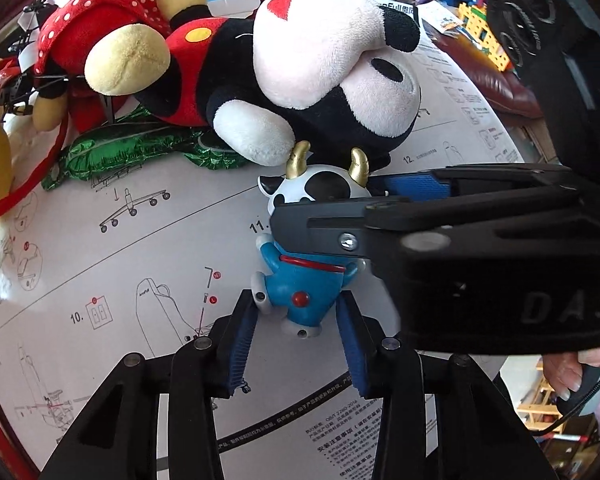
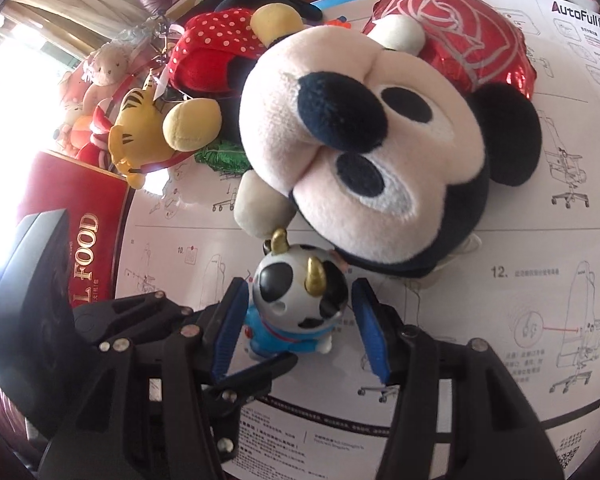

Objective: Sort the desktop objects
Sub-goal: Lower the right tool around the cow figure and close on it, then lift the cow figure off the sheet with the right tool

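Note:
A small figurine [image 1: 300,288] with a blue body, a black-and-white cow head and gold horns rests on a printed instruction sheet [image 1: 140,248]. My left gripper [image 1: 296,304] has its blue pads pressed on both sides of the blue body. In the left wrist view my right gripper [image 1: 328,200] reaches in from the right at head height. In the right wrist view the figurine [image 2: 300,300] sits between the fingers of my right gripper [image 2: 298,292], with thin gaps on either side of the head. One left finger [image 2: 260,372] shows below it.
A large mouse plush [image 2: 360,140] lies right behind the figurine, its white hand [image 1: 256,136] almost on the horns. Beyond are a red polka-dot plush [image 1: 100,12], green foil [image 1: 116,152], a red rose balloon [image 2: 460,32], a yellow tiger plush [image 2: 136,132], and a red box [image 2: 80,216] at the left.

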